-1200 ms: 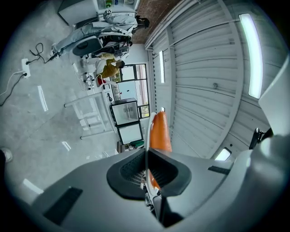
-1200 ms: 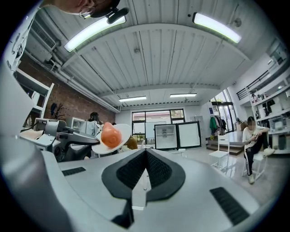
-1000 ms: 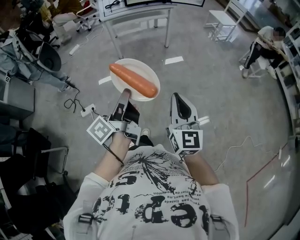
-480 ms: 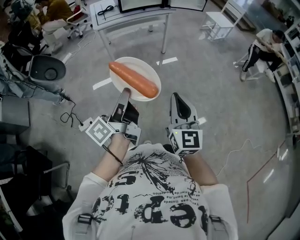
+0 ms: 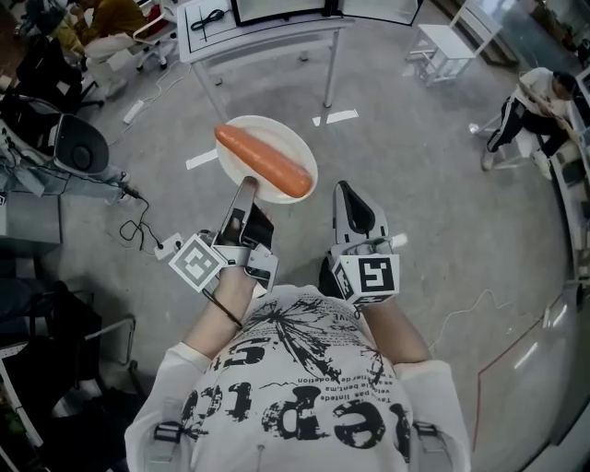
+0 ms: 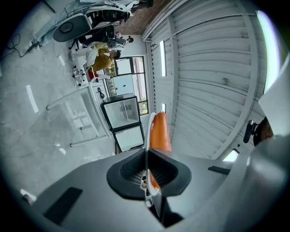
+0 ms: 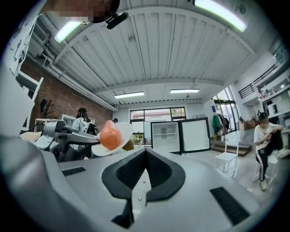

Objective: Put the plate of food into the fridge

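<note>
A white plate (image 5: 241,136) carries a long orange piece of food (image 5: 264,159) and hangs in the air above the grey floor. My left gripper (image 5: 245,183) is shut on the plate's near rim. In the left gripper view the plate (image 6: 146,136) shows edge-on between the jaws, with the orange food (image 6: 159,131) behind it. My right gripper (image 5: 344,192) stays beside it on the right, shut and holding nothing. Two glass-door fridges (image 7: 179,135) stand far ahead with their doors closed; in the right gripper view the plate (image 7: 121,135) sits at the left.
A table (image 5: 267,28) with metal legs stands ahead, with office chairs (image 5: 78,143) and floor cables (image 5: 147,217) to the left. A seated person (image 5: 539,106) and a white stool (image 5: 442,41) are at the right. Another person (image 7: 81,120) stands at desks far left.
The floor has slid under me: the table and the chair at the left have come nearer. Both grippers and the plate keep the same pose in front of my body.
</note>
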`<state>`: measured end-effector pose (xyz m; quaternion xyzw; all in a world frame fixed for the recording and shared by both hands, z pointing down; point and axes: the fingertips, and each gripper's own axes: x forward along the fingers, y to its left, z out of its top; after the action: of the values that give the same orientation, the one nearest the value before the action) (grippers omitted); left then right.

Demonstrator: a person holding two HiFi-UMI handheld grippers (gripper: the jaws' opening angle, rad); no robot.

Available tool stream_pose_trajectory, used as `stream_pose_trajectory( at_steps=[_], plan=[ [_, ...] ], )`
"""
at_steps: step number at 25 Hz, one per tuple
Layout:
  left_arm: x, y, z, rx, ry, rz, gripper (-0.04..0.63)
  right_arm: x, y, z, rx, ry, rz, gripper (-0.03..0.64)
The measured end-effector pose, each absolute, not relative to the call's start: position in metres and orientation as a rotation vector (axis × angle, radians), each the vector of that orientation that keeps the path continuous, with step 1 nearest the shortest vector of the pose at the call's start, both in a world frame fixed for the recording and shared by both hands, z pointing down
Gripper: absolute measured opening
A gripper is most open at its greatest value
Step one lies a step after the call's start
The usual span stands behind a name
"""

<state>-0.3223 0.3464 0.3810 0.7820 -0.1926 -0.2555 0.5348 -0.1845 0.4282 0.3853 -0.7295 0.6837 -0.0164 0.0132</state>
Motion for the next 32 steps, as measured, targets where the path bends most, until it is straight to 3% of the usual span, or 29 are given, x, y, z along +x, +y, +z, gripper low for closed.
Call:
stream_pose_trajectory(
  at_steps=[18,32],
  plan=[
    [-0.126,0.295,0.373,1.830,-0.612,-0.757,0.021,0.027,0.346,0.365,-2.085,2.349,-0.009,-0.002],
    [-0.098,0.222,0.388,1.812,-0.587,-0.717,0.021,0.044,0.282,0.371,-2.044,2.348,-0.099,-0.002]
  ],
)
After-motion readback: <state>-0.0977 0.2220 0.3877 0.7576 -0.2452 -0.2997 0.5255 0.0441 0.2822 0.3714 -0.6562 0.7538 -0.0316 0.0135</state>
